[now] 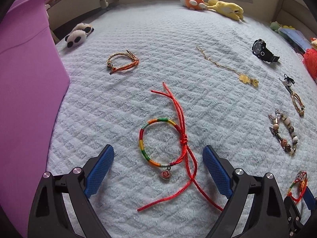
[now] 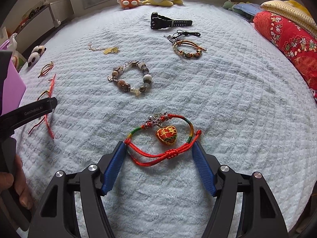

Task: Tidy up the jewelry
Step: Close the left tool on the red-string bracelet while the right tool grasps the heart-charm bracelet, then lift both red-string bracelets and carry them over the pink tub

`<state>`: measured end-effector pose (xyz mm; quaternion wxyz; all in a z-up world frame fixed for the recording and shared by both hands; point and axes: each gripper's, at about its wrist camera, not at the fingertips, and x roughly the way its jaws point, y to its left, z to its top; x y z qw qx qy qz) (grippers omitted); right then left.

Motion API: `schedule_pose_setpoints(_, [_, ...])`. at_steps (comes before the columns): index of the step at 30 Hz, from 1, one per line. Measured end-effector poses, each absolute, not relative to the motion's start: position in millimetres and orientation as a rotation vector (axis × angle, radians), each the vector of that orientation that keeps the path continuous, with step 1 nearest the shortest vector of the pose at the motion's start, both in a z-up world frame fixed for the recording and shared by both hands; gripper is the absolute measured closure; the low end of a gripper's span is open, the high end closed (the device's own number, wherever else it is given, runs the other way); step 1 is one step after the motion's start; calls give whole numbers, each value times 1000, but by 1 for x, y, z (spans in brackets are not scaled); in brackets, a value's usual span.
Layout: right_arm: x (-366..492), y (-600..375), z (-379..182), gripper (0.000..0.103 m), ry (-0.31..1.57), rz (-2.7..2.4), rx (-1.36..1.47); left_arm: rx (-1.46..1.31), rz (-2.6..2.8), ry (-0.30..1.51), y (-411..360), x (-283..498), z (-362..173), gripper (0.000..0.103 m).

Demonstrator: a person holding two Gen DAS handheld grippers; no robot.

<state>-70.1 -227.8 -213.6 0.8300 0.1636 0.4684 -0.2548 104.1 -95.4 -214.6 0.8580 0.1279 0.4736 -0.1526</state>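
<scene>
Both grippers hover over a pale quilted bed (image 1: 158, 39) strewn with jewelry. The left gripper (image 1: 158, 158) has its blue fingers (image 1: 100, 170) spread wide and released, with a striped cord bracelet (image 1: 144, 138) lying flat between them, touching neither; its small red charm (image 1: 164, 175) points toward the camera and its red cord tails (image 1: 178, 107) trail away and back past the right finger. The right gripper (image 2: 159, 156) is likewise released, its fingers (image 2: 114, 170) flanking a heart bracelet (image 2: 164, 136) that rests on the bed; the red cord loop lies just beside both fingertips, and whether it touches them cannot be told. Farther off lie a beaded bracelet (image 2: 130, 79), a gold chain (image 1: 223, 64), a black watch (image 1: 263, 50), an orange braided bracelet (image 1: 122, 63) and a gold-and-bead bracelet (image 2: 186, 48). A purple box (image 1: 25, 79) stands at the left edge. Plush toys (image 1: 214, 4) sit along the far side, a panda (image 1: 79, 34) near the box.
</scene>
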Motion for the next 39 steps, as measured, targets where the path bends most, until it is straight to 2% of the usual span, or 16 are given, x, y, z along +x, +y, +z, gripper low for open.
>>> schedule_pose_setpoints(5, [-68,-227,-215,37,981,-544,336,272,-325,984,-102,114,-218,13])
schedule_pose_setpoints(8, [-69,-228,-215,38,975,-539,339,243,-342,983,-98,116,-218,18])
schedule_pose_setpoints(12, [-68,-226,-214,44,975,-532,327,256,-356,973,-97,111,-215,37])
schedule_pose_setpoints(15, [-66,-224,-213,56,977,-509,320,265,-369,975,-100,108,-213,50])
schedule_pose_setpoints(16, [-65,-223,-212,62,979,-500,315,257,-374,978,-99,108,-212,58])
schedule_pose_setpoints(17, [-64,-222,-212,65,981,-497,309,251,-376,981,-99,106,-211,62])
schedule_pose_setpoints(18, [-64,-222,-211,66,980,-496,312,249,-375,981,-98,105,-210,71])
schedule_pose_setpoints(19, [-65,-224,-211,73,981,-502,316,252,-376,984,-97,103,-209,80])
schedule_pose_setpoints(20, [-66,-226,-210,87,981,-500,330,260,-374,984,-96,101,-208,82])
schedule_pose_setpoints(21, [-66,-228,-210,94,985,-487,345,260,-378,986,-95,100,-208,88])
schedule_pose_setpoints(22, [-66,-229,-210,97,988,-479,346,257,-383,992,-93,99,-207,95])
schedule_pose_setpoints(31, [-73,-231,-190,100,986,-439,371,240,-410,1040,-84,76,-192,96])
schedule_pose_setpoints(39, [-86,-227,-145,100,994,-380,367,226,-411,1059,-77,45,-152,96])
